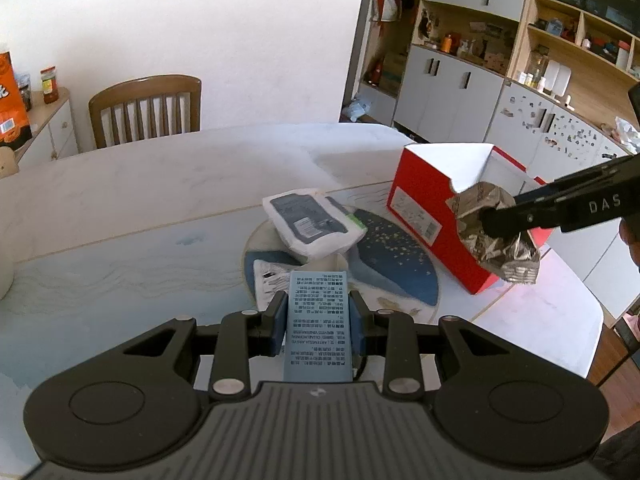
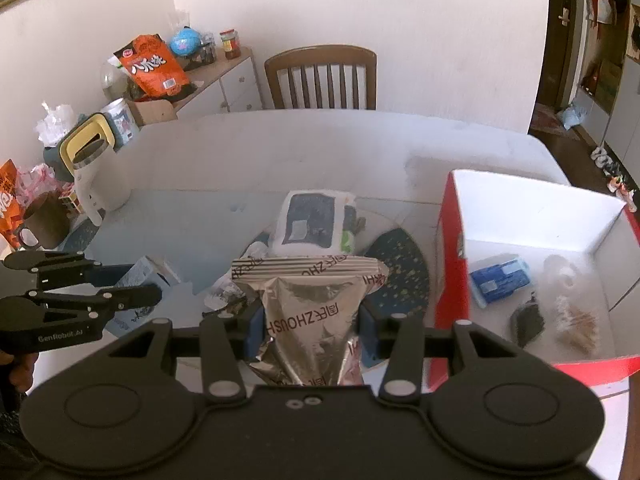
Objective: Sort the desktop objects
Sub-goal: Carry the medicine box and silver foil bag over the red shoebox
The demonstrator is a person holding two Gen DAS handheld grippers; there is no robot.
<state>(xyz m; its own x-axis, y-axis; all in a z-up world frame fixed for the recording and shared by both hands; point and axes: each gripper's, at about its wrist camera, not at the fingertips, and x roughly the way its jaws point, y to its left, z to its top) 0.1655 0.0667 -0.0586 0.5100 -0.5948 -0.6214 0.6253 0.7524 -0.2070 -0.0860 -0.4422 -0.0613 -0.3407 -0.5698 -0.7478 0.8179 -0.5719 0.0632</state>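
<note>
Left hand-held gripper (image 1: 319,322) is pinching a slim pale-blue carton (image 1: 319,320) by its long sides, lifted over the table (image 1: 120,208); right hand-held gripper (image 2: 311,330) is clamped on a crinkly silver foil pouch (image 2: 310,312) near its narrow end, carried just beside the red box (image 2: 452,264); carton looks stiff, flat-faced and light, so squeezing the sides should be fine; pouch is soft, slick foil, probably light too, and I'd guess the sealed seam grips better than the puffy middle; white plastic-wrapped pack (image 1: 316,226) sits on the round dark-blue mat (image 1: 400,268); box has a white cardboard inside with a few items already dropped in.
</note>
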